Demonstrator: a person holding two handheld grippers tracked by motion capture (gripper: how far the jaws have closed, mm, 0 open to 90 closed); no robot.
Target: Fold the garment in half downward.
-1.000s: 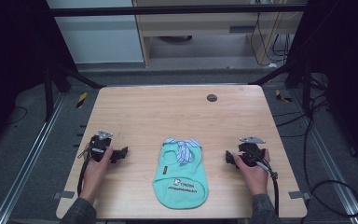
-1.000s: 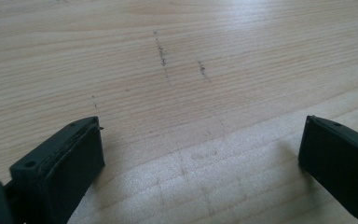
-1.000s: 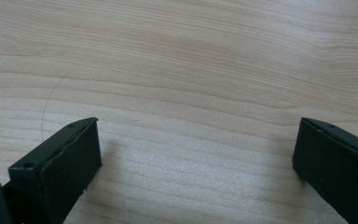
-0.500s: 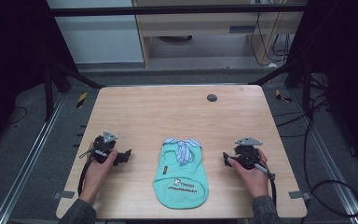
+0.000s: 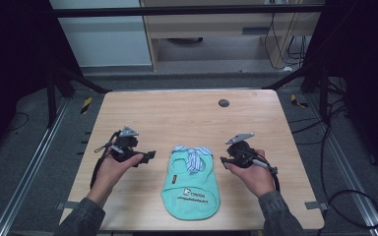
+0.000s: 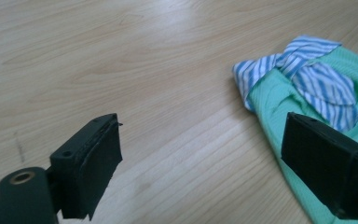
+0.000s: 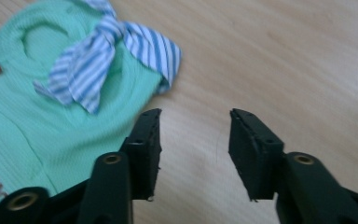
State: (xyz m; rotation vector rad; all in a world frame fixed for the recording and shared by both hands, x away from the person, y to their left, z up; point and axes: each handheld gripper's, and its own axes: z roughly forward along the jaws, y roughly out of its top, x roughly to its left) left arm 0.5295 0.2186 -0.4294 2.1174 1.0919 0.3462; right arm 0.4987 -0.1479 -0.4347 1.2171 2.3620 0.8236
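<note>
A small mint-green garment [image 5: 191, 188] with a blue-and-white striped bow collar [image 5: 193, 155] lies flat near the table's front edge, printed text on its lower part. My left gripper [image 5: 150, 156] is held above the wood just left of the garment; its jaws have just been closing a little and still stand wide apart with nothing between them. In the left gripper view the garment [image 6: 307, 102] lies ahead at the right. My right gripper [image 5: 223, 160] hovers just right of the garment; its jaws have just been closing and are half open over bare wood, the garment [image 7: 51, 93] to their left.
The wooden table [image 5: 187, 110] has a small dark round insert [image 5: 223, 103] at the back right. Metal frame rails and cables run along both sides on the floor. A cabinet stands beyond the table's far edge.
Both hands have lifted off the table and moved inward toward the garment. The right gripper's jaws have narrowed markedly.
</note>
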